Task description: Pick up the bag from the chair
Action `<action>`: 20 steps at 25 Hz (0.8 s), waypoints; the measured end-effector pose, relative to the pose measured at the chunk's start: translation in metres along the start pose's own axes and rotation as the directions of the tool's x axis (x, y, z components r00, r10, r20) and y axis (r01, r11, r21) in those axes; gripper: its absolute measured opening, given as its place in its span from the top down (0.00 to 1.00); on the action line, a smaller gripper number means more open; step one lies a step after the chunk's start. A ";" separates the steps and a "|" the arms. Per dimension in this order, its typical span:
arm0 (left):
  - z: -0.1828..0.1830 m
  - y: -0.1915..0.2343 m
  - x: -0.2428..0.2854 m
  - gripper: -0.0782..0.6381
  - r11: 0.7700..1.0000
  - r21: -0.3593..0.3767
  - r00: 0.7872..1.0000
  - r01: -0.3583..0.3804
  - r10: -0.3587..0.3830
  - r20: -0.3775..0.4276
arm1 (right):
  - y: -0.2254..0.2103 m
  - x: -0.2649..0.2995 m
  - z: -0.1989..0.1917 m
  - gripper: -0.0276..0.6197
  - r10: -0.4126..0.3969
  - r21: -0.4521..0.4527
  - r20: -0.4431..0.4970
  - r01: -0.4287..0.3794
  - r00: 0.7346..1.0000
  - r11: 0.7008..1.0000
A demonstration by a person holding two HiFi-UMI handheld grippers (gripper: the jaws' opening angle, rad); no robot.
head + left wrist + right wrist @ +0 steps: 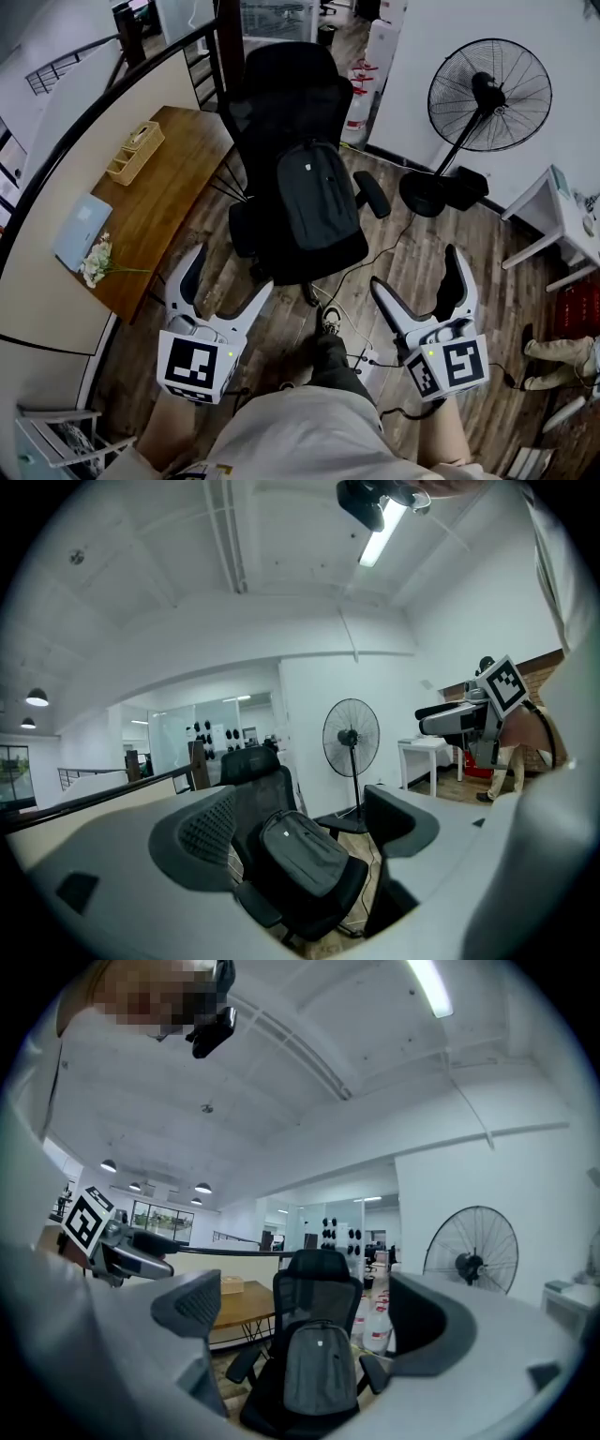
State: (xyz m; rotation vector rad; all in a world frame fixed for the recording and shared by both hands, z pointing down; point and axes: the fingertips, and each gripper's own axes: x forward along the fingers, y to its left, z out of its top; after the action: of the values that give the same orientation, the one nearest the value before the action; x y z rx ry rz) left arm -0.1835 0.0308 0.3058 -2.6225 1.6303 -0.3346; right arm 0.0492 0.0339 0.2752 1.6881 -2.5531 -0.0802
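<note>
Knees and pale shorts (pixel 300 431) of the person come first in the head view. Next are the left gripper (pixel 230 272) and right gripper (pixel 414 270), both held low, each claw spread wide with nothing in it. Ahead, the dark grey fabric backpack (pixel 317 197) stands on the seat of the black mesh office chair (pixel 281 84), leaning on the backrest. The chair sits just off the right edge of the brown wooden table (pixel 178 178), toward its far corner.

Left gripper view: claw apart, backpack framed between the jaws but well apart from them.

Right gripper view: same deal, wide apart, backpack dead centre.

I'd close in first, then pinch the top edge with one claw and steady a side with the other so it doesn't flop off the seat. Can't make out a handle from here.
</note>
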 end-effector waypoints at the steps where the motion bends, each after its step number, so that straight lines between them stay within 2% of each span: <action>1: 0.002 0.002 0.014 0.31 1.000 -0.001 1.000 0.000 0.000 -0.002 | -0.008 0.010 -0.001 0.10 0.003 0.002 0.000 -0.003 1.000 1.000; 6: 0.020 0.009 0.088 0.31 1.000 0.010 1.000 -0.016 0.016 -0.017 | -0.062 0.070 -0.004 0.10 0.030 0.022 -0.008 -0.030 1.000 0.999; 14: 0.043 0.020 0.216 0.32 0.997 0.010 0.996 -0.076 0.076 -0.056 | -0.150 0.174 0.004 0.10 0.115 0.000 -0.003 -0.115 0.993 0.993; 20: 0.052 0.027 0.281 0.31 0.993 -0.001 0.991 -0.119 0.118 -0.064 | -0.204 0.233 -0.007 0.10 0.163 0.004 -0.023 -0.163 0.986 0.987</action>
State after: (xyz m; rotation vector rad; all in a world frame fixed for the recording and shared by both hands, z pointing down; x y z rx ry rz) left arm -0.0773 -0.2357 0.2973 -2.5289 1.7992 -0.4129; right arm 0.1456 -0.2600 0.2732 1.4649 -2.6627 -0.0464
